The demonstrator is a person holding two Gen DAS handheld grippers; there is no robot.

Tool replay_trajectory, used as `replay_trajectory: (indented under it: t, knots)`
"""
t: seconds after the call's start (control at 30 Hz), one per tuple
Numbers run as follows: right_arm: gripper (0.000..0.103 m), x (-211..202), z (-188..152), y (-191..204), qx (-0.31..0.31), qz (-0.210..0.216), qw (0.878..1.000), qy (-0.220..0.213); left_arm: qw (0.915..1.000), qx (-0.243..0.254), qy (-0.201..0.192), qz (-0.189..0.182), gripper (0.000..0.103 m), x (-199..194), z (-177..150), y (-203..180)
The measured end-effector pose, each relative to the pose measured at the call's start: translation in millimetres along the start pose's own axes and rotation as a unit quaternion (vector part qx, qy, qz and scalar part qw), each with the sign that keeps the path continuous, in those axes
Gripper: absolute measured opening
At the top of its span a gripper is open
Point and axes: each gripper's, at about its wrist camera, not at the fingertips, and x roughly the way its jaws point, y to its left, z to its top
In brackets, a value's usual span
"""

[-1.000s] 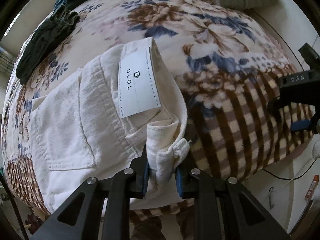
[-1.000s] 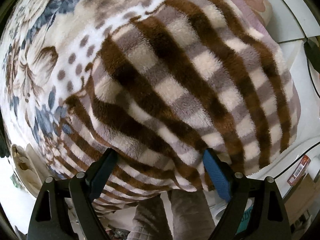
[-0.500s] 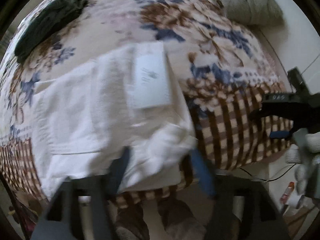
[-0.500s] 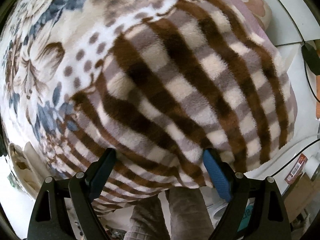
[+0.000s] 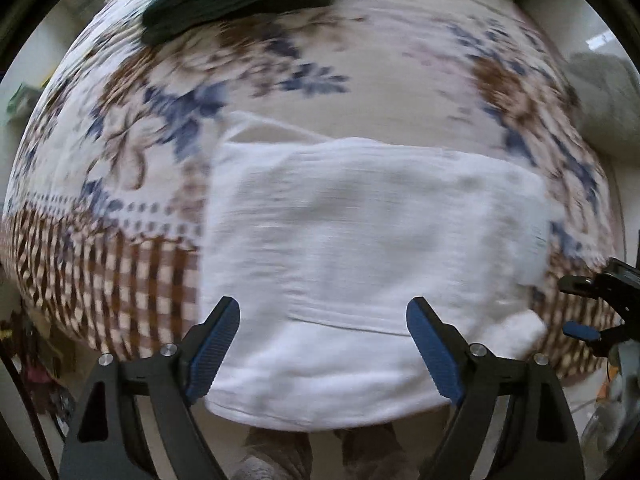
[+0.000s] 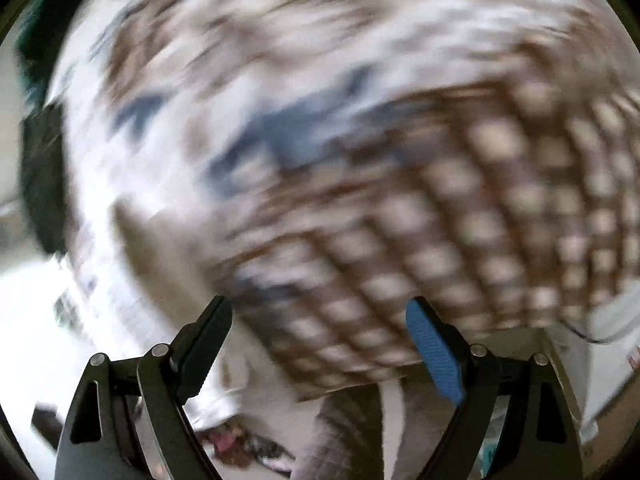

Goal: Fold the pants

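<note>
White pants (image 5: 372, 240) lie as a folded bundle on the floral blanket (image 5: 280, 80), reaching its near checkered edge. Long axis runs side to side across the left gripper's view. Left gripper (image 5: 323, 344) hovers over the pants' near edge, fingers spread wide, holding nothing. Right gripper (image 6: 318, 350) also spread and empty, over bare checkered blanket off the pants' right end; heavy blur there. Left is nearer, probably makes the next grab.
</note>
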Motion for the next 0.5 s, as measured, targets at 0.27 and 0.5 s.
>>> replay_trajectory:
  t: [0.27, 0.5]
  knots:
    - [0.091, 35.8, -29.0, 51.1, -0.012, 0.015, 1.0, 0.025, 0.9968, -0.07, 0.023, 0.029, 0.085, 19.7, 4.7, 69.2]
    - [0.091, 42.8, -53.4, 28.1, 0.048, 0.102, 0.993, 0.043, 0.9949, -0.093, 0.029, 0.026, 0.085, 25.4, 3.2, 96.5]
